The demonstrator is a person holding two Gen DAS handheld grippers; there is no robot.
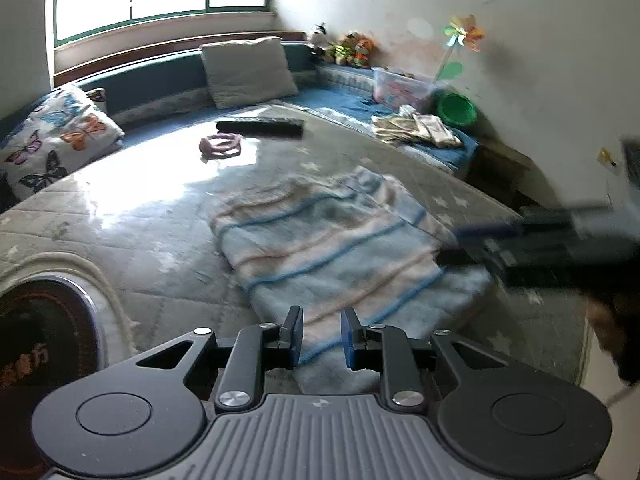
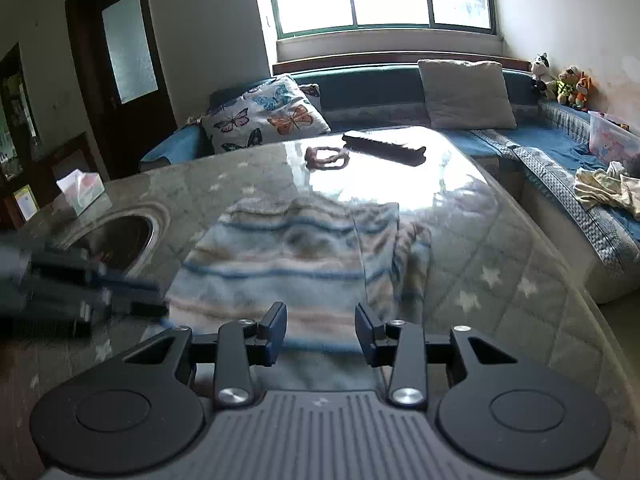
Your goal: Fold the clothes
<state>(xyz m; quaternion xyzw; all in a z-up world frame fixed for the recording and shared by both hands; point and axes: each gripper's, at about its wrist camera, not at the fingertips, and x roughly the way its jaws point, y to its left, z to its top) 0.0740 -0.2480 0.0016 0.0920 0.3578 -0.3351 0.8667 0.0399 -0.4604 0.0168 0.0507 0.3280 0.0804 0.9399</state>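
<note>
We see the garment [image 1: 332,240], a fuzzy pale-blue piece with pink and blue stripes, lying partly folded on the counter [image 1: 132,216] under its glossy quilted cover. Our left claw [image 1: 320,332] hovers over the near edge with its jaws apart and nothing between them. Our right claw [image 2: 321,330] likewise stands parted over the near hem, holding nothing. Beyond the garment lie a dark brush [image 2: 384,146] and what looks like a pink ring [image 2: 326,157], blurred by glare.
</note>
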